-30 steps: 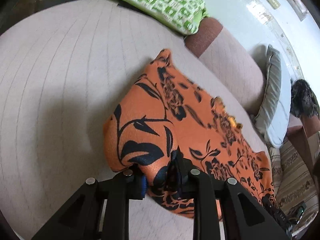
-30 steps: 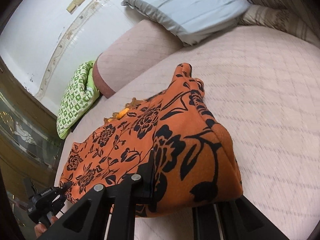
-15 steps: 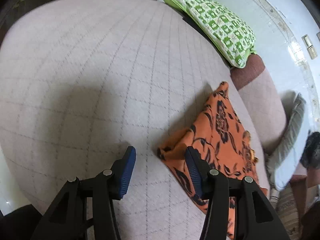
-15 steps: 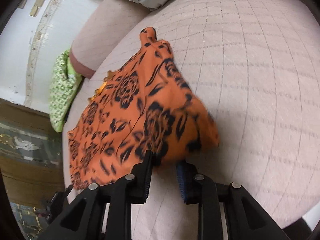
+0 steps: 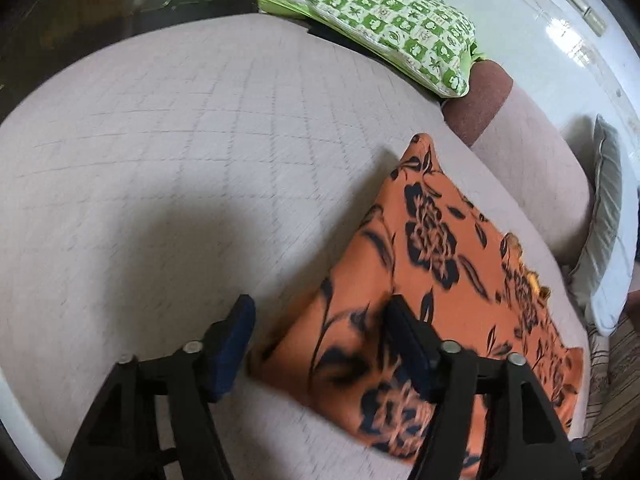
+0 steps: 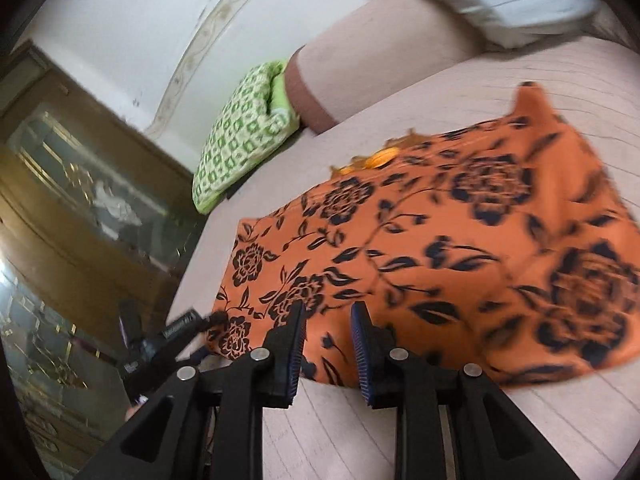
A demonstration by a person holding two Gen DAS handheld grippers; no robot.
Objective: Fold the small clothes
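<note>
An orange garment with a black flower print (image 5: 432, 264) lies folded flat on the beige quilted couch seat (image 5: 168, 168). It also shows in the right wrist view (image 6: 460, 252). My left gripper (image 5: 320, 320) is open and empty, its jaws wide apart just above the garment's near left corner. My right gripper (image 6: 328, 316) is open and empty, jaws a little apart, at the garment's near edge. The other gripper's body (image 6: 160, 340) shows beyond the garment's left end in the right wrist view.
A green and white checked cushion (image 5: 372, 24) lies at the far end of the seat, also in the right wrist view (image 6: 236, 136). A grey pillow (image 5: 604, 232) leans on the backrest (image 5: 532, 156). A dark wooden cabinet (image 6: 80, 184) stands beyond the couch.
Both grippers have let go of the garment, which now lies flat on the seat. Both have drawn back to its near edge, and the left jaws have opened wider.
</note>
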